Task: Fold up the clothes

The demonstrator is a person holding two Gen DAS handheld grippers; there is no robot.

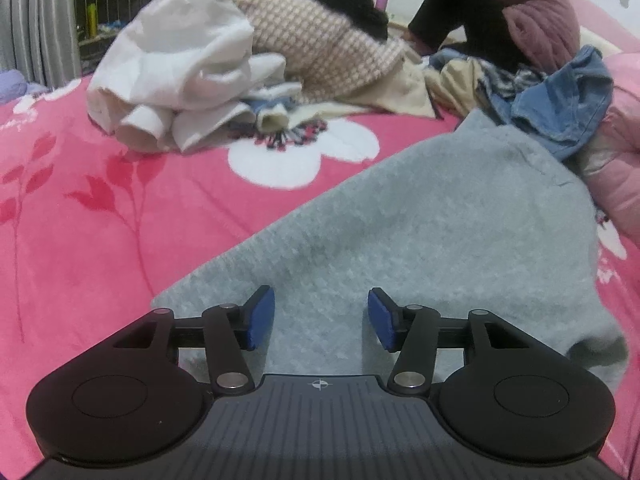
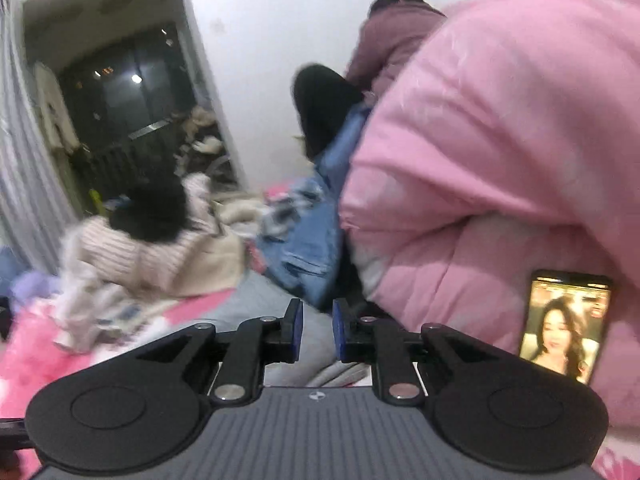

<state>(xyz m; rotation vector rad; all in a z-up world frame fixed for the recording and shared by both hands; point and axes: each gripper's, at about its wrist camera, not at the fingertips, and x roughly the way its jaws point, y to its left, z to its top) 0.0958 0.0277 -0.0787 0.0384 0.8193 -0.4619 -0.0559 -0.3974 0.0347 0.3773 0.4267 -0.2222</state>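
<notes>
A grey fleecy garment (image 1: 420,232) lies spread flat on the pink flowered bedspread (image 1: 88,216). My left gripper (image 1: 321,318) hovers low over its near edge, open wide, with nothing between the blue pads (image 1: 260,316). In the right wrist view my right gripper (image 2: 318,330) is open by a narrow gap and holds nothing. Beyond that gap shows a strip of the grey garment (image 2: 256,304). The view is blurred.
A heap of clothes lies across the far side of the bed: a white garment (image 1: 180,60), a pink checked knit (image 1: 316,44), blue denim (image 1: 560,108). A person (image 1: 520,12) sits behind it. A pink quilt (image 2: 500,140) bulks at right, with a lit phone (image 2: 566,326) propped against it.
</notes>
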